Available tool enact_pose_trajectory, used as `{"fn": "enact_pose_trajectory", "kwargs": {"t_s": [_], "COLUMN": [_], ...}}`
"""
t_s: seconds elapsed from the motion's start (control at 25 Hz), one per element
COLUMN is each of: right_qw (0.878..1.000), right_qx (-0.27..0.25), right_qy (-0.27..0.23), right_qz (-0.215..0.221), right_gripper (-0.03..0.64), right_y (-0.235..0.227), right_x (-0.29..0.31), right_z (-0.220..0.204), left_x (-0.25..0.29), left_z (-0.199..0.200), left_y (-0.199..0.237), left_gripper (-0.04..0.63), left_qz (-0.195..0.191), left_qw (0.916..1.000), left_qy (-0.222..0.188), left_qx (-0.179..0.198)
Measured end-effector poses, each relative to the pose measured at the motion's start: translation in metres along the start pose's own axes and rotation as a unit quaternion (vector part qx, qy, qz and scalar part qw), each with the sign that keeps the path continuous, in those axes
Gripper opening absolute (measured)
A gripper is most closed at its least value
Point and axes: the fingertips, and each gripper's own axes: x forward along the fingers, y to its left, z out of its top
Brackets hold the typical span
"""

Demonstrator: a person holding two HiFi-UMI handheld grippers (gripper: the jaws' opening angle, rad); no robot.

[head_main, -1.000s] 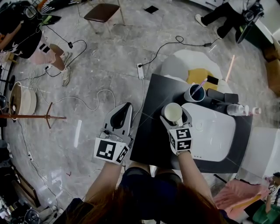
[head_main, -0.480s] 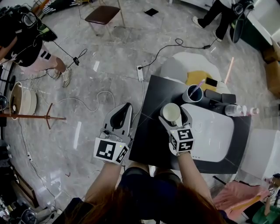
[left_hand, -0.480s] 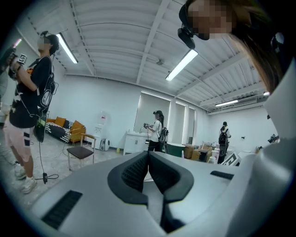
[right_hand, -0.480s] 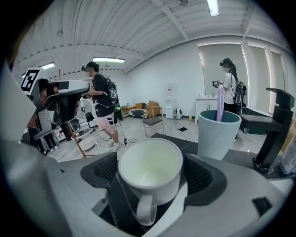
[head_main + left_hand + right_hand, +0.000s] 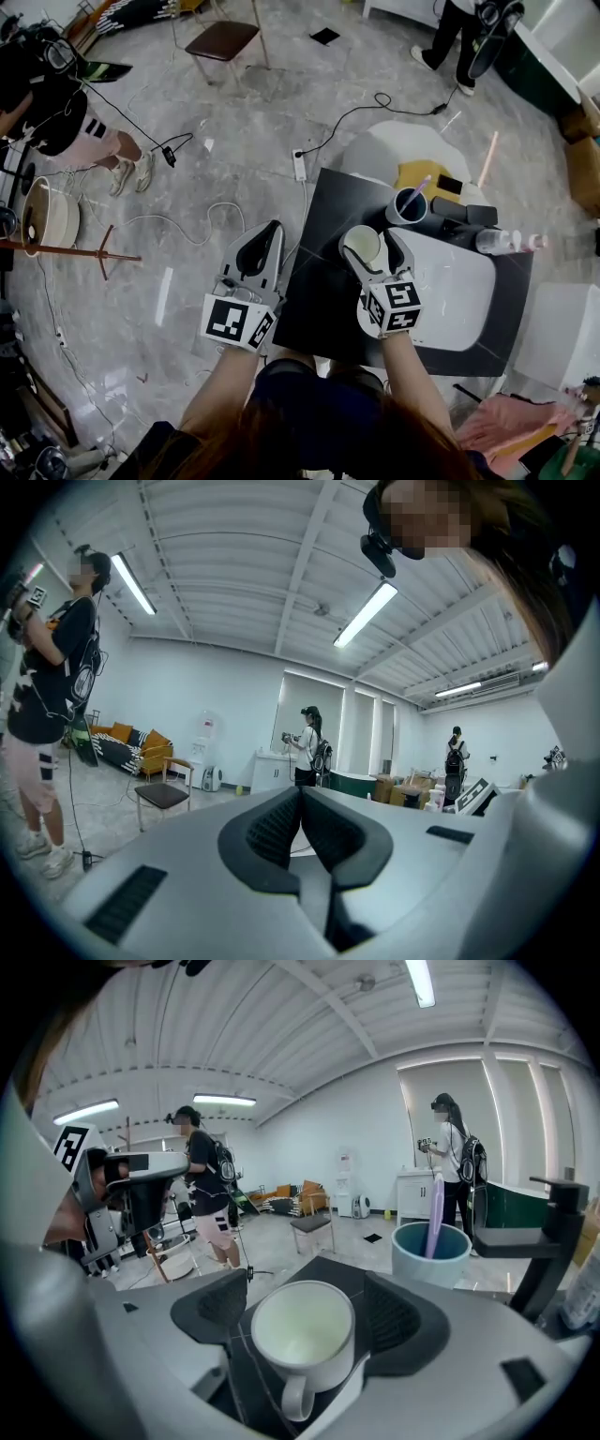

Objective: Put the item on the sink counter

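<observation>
two grippers — right gripper (image 5: pixel 372 245) jaws closing round a white mug (image 5: pixel 302 1330), untouched; left gripper (image 5: pixel 270 229) pressed together

Grey-blue round cup (image 5: pixel 410 204) w/ a purple stick (image 5: pixel 421 185) leaning in it; clear plastic bottle (image 5: pixel 495 242) lying on its side nearby. Yellow flat piece (image 5: pixel 419 173) just behind the cup. Brown-seat chair (image 5: pixel 223 33) well apart on grey marble floor (image 5: pixel 234 141), white power strip (image 5: pixel 300 165) between. Person in black top (image 5: pixel 42 98) far left.

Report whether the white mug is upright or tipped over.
Upright: the white mug stands on the dark counter, mouth facing up.
</observation>
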Motion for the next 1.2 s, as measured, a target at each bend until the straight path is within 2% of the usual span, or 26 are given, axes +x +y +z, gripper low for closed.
{"fn": "enact_pose_trajectory", "kwargs": {"t_s": [0.16,0.32,0.76,1.0,1.2], "right_qw": [1.0,0.999,0.997,0.997,0.996], "right_qx": [0.0,-0.007,-0.02,-0.018,-0.019], "right_qy": [-0.015,-0.033,-0.067,-0.078,-0.089], "right_qz": [-0.003,-0.018,-0.022,-0.016,-0.01], "right_gripper": [0.346,0.234,0.064,0.02,0.017], "right_y": [0.0,-0.006,-0.005,-0.006,-0.003], "right_x": [-0.011,-0.023,-0.05,-0.061,-0.072], "right_z": [0.014,0.025,0.057,0.067,0.079], "left_x": [-0.002,-0.001,-0.004,-0.003,-0.006], "left_z": [0.009,0.016,0.04,0.049,0.059], "left_y": [-0.002,-0.005,-0.013,-0.019,-0.024], "left_gripper": [0.023,0.023,0.023,0.023,0.023], "left_qz": [0.0,0.0,-0.002,-0.004,-0.004], "left_qw": [1.0,0.9999,0.9994,0.999,0.9985], "left_qy": [-0.004,-0.012,-0.03,-0.039,-0.046], "left_qx": [0.003,0.006,0.015,0.022,0.028]}}
